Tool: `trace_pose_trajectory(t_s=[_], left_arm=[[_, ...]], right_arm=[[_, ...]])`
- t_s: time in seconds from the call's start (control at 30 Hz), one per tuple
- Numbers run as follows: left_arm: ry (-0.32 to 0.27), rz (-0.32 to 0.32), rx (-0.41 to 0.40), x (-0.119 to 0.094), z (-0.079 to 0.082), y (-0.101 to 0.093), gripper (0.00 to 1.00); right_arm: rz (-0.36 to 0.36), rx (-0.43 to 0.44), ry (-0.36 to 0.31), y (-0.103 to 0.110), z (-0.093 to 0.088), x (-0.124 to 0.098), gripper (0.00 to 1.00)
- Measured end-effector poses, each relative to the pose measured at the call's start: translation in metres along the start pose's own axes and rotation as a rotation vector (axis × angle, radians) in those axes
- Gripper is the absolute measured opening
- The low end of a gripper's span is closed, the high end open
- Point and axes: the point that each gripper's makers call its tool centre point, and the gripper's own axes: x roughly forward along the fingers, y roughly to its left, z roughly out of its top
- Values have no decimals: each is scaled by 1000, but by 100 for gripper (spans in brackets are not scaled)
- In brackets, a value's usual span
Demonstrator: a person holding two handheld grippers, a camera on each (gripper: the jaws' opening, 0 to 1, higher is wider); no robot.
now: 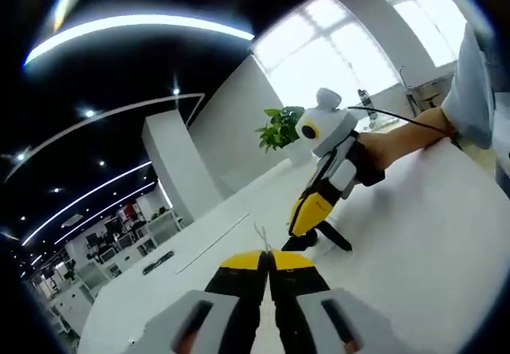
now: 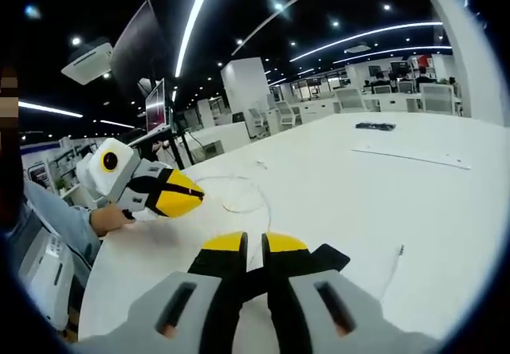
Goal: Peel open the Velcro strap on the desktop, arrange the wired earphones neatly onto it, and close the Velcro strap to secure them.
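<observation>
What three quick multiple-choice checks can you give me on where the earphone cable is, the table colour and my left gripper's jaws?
1. The earphone cable lies:
A) on the table
B) on a chair
C) on the floor

2. The table is:
A) black
B) white
C) brown wood

3. The left gripper has its jaws:
A) spread wide
B) pressed together
C) clamped around a cup

Answers:
1 A, the cable's loop rests on the tabletop just ahead of the left gripper's tips in the right gripper view.
2 B, the whole top is plain white in both views.
3 B, its yellow tips meet with no gap in the left gripper view.
</observation>
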Motion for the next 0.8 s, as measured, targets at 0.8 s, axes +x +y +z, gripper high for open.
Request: trace_pose_trajectory(t_s=[0.8], left_arm=[[-144, -4, 68, -12, 40, -6, 6]], right_arm=[[33, -32, 13, 18, -2, 7, 9]])
